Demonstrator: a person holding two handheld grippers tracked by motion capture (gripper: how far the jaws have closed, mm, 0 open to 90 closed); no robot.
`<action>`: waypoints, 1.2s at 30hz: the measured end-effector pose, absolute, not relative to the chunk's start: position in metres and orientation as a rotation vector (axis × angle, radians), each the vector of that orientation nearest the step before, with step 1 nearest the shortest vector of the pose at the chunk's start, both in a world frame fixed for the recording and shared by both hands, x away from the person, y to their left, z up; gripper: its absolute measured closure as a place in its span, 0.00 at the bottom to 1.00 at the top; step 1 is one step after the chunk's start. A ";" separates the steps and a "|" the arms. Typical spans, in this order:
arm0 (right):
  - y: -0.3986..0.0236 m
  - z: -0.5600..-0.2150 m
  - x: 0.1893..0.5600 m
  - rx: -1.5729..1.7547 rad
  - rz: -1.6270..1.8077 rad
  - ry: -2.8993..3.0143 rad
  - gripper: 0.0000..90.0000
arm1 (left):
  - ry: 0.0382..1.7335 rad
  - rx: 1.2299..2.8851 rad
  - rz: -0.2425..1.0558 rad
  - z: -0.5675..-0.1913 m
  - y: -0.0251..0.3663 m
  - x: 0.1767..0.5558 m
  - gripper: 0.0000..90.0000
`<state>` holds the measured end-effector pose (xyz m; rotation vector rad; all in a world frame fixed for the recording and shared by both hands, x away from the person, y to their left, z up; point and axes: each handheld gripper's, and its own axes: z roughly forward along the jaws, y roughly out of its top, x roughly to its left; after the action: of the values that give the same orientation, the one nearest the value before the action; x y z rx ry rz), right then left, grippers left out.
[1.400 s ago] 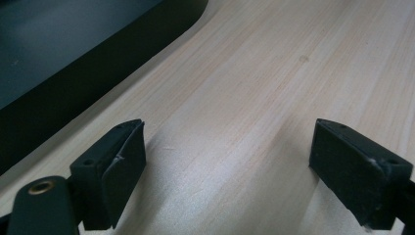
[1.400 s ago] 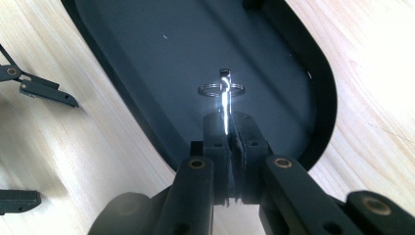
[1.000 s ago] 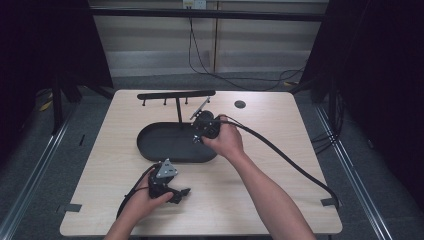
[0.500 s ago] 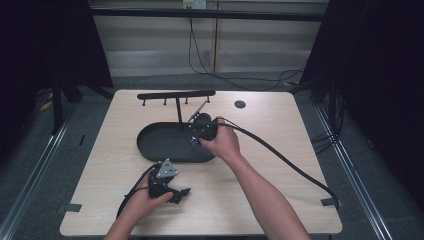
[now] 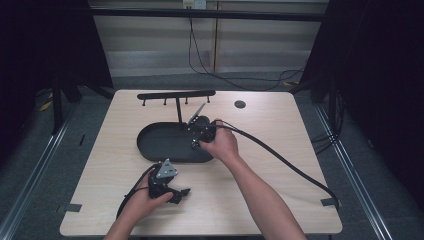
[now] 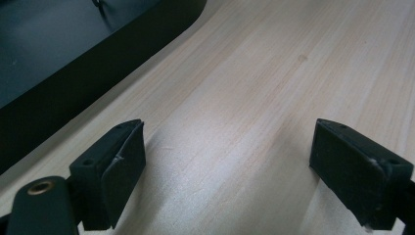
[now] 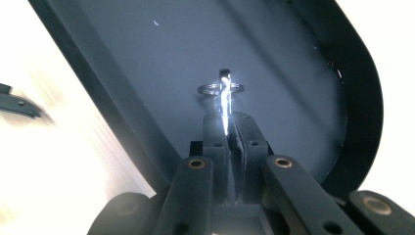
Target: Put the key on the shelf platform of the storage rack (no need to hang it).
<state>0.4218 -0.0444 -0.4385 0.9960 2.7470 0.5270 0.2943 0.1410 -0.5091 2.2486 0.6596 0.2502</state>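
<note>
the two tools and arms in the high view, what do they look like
Both tools are black. The left tool carries a grey three-cornered plate on top and trails a thin black cable. The right tool trails a thicker black cable across the table. In the left gripper view its fingers are blocky black pads. Both forearms are bare, with no sleeves showing.

Both forearms bare, no sleeves. Left gripper (image 5: 176,194): black body, grey three-cornered plate on top, black cable looping lower left. Right gripper (image 7: 229,128): black jaws, brass-coloured pivot screws, thick black cable.
</note>
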 end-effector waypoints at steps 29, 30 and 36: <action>-0.054 -0.456 0.427 0.996 0.480 2.746 0.95 | 0.658 2.246 0.248 -0.509 0.141 0.294 0.15; -0.054 -0.456 0.427 0.996 0.480 2.746 0.95 | 0.658 2.246 0.248 -0.509 0.141 0.294 0.15; -0.054 -0.460 0.428 0.998 0.496 2.737 0.95 | 0.657 2.244 0.249 -0.509 0.141 0.294 0.15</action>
<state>0.4279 -0.0542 -0.4598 0.9983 2.7373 0.4958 0.2942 0.1410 -0.5095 2.2439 0.6573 0.2494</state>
